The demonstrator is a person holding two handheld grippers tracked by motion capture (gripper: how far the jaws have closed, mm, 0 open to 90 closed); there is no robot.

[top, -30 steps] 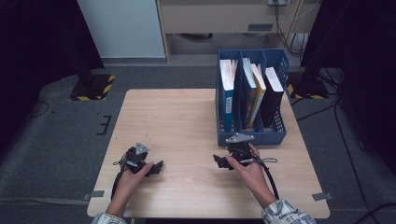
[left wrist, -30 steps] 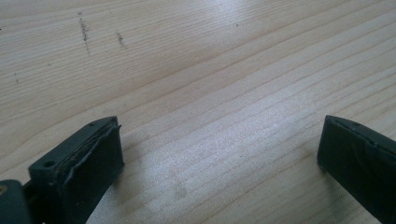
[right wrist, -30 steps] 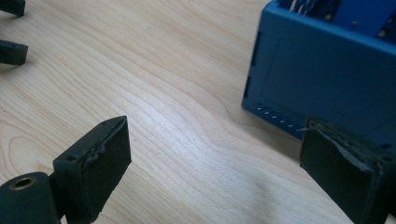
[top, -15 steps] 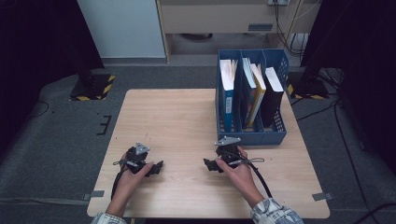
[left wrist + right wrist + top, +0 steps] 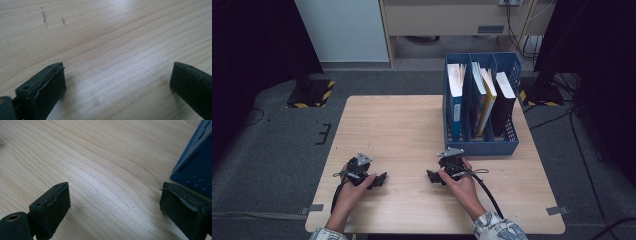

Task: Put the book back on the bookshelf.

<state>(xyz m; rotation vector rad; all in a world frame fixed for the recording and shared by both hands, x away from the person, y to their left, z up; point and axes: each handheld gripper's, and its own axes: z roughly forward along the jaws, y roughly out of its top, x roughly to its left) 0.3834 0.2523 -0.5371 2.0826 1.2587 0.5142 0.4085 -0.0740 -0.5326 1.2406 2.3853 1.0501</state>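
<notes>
Right gripper (image 5: 435,177), jaws spread and empty, rests near the blue plastic file rack (image 5: 481,146) of upright books (image 5: 456,102), likely stiff and heavy, best pinched by their spines.

The left gripper (image 5: 117,82) hangs low over a pale wooden table (image 5: 112,37), its black jaws spread wide around bare grain.
</notes>
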